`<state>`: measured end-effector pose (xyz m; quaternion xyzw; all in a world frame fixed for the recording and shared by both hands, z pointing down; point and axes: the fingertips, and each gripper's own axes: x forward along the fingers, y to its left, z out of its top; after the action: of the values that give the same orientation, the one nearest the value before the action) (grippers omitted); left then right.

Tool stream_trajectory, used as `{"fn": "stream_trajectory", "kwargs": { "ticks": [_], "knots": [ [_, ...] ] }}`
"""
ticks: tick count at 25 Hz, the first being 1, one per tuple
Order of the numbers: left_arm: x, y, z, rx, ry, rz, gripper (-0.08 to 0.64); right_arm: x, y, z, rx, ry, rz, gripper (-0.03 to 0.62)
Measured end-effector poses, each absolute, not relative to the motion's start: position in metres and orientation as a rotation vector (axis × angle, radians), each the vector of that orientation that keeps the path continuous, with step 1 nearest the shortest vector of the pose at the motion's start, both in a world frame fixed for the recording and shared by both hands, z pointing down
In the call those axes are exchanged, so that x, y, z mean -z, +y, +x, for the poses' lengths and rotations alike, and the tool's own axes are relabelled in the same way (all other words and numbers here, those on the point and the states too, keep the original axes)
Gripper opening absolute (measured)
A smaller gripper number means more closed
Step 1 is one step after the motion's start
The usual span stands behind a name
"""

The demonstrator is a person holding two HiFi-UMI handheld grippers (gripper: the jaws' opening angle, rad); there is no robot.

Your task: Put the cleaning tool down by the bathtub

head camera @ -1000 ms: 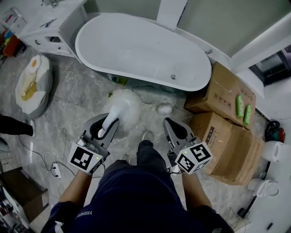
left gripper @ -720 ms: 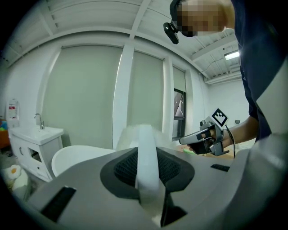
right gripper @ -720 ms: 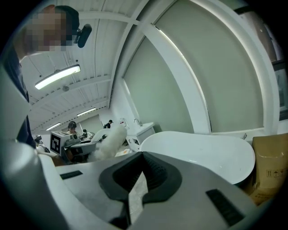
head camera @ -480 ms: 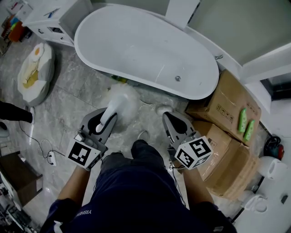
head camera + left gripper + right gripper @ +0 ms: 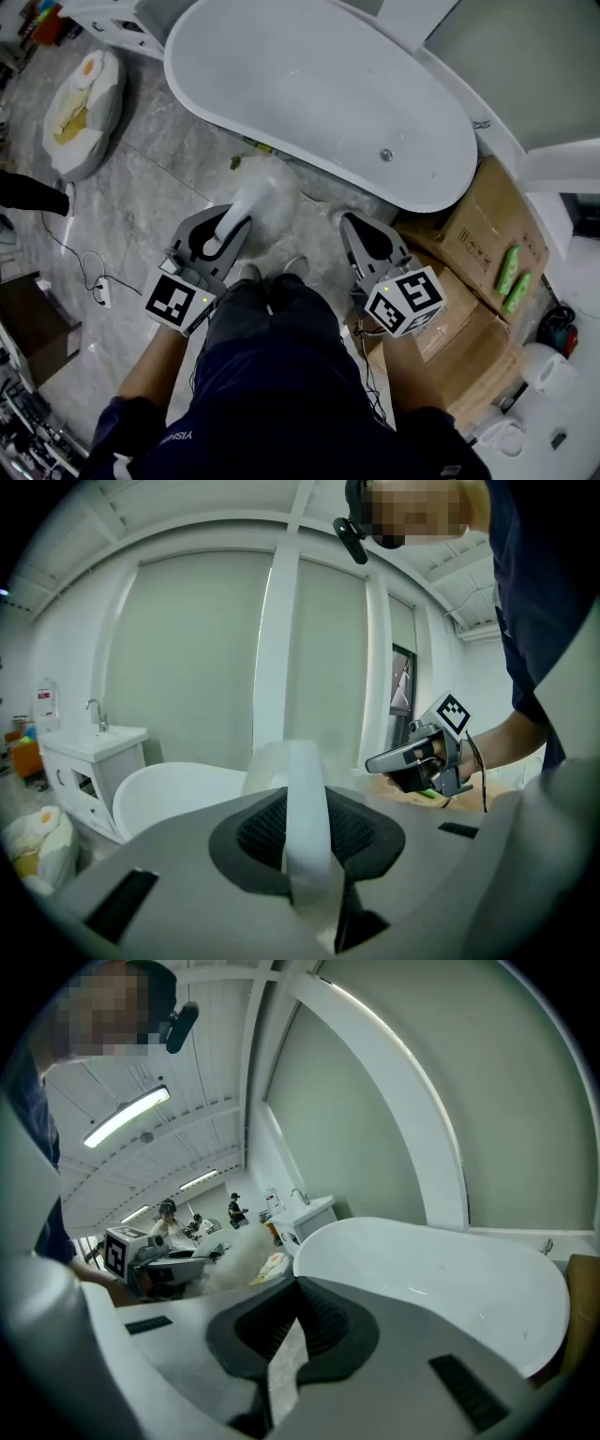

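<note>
Your left claw [image 5: 232, 232] grips the duster [image 5: 263, 187] by its handle; your right claw [image 5: 362, 234] looks closed, empty. The bathtub [image 5: 309, 84] is just ahead, and cardboard boxes [image 5: 497, 225] crowd your right.

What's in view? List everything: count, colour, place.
bathtub: one, white, top centre
duster: one, white and fluffy, above the floor by the bathtub, handle in the left gripper
cabinet: one, white, top left beside the bathtub
cushion: one, white, grey and yellow, on the floor at left
cardboard boxes: two, brown, right of the bathtub
bottles: two, green, on the upper box
power strip: one, white, on the floor at left
floor: grey marble tiles
left gripper: grey, shut on the duster's handle
right gripper: grey, jaws together, nothing between them
legs: dark blue trousers, bottom centre
</note>
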<state>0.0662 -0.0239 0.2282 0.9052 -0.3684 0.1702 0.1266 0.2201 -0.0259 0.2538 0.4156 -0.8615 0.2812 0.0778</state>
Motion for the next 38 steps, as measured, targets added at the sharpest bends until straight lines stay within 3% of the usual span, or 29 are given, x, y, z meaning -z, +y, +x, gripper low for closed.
{"fn": "stream_trajectory", "kwargs": {
  "ticks": [17, 38],
  "knots": [
    [-0.354, -0.075, 0.011, -0.546, -1.021, 2.528, 0.106, -0.360, -0.086, 0.150, -0.909, -2.446, 1.160, 0.005],
    [-0.623, -0.088, -0.044, -0.711, -1.040, 2.446, 0.106, -0.592, -0.108, 0.094, -0.911, -2.387, 1.027, 0.005]
  ]
}}
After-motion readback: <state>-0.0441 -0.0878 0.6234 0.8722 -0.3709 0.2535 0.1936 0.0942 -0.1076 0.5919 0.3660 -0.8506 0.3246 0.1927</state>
